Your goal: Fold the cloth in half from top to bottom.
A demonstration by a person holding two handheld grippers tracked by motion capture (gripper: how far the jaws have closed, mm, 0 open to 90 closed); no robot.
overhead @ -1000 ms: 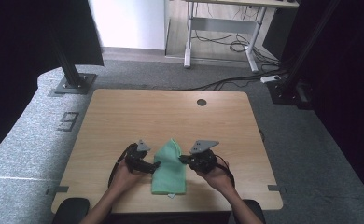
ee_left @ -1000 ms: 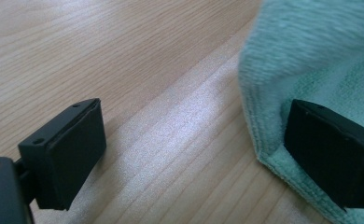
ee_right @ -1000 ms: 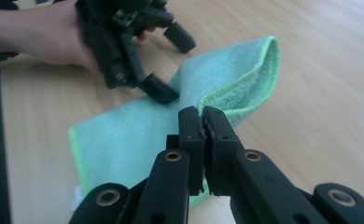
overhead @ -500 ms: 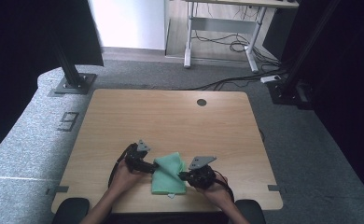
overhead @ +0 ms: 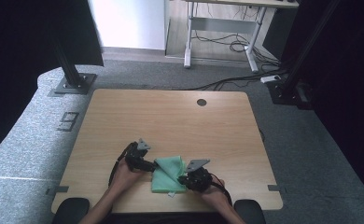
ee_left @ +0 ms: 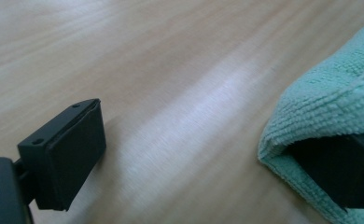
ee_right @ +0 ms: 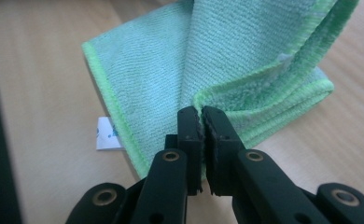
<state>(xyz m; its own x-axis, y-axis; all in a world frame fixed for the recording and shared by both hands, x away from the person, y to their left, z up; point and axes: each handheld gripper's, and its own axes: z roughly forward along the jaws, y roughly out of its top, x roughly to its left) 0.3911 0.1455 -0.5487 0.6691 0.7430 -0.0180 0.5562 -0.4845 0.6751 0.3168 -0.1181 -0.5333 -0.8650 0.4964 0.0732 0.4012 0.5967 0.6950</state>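
A green cloth (overhead: 167, 175) lies partly folded on the wooden table (overhead: 171, 116), near its 6 o'clock edge. The right gripper (ee_right: 202, 112), at the cloth's 4 o'clock, is clenched on a folded edge. The left gripper (overhead: 147, 164), at the cloth's 9 o'clock, stands released, one jaw tucked inside a fold

- table (overhead: 171, 116) evenly lit in the high view, surroundings pretty dark
- soft glare streak on the wood in the left gripper view, close jaws blurry
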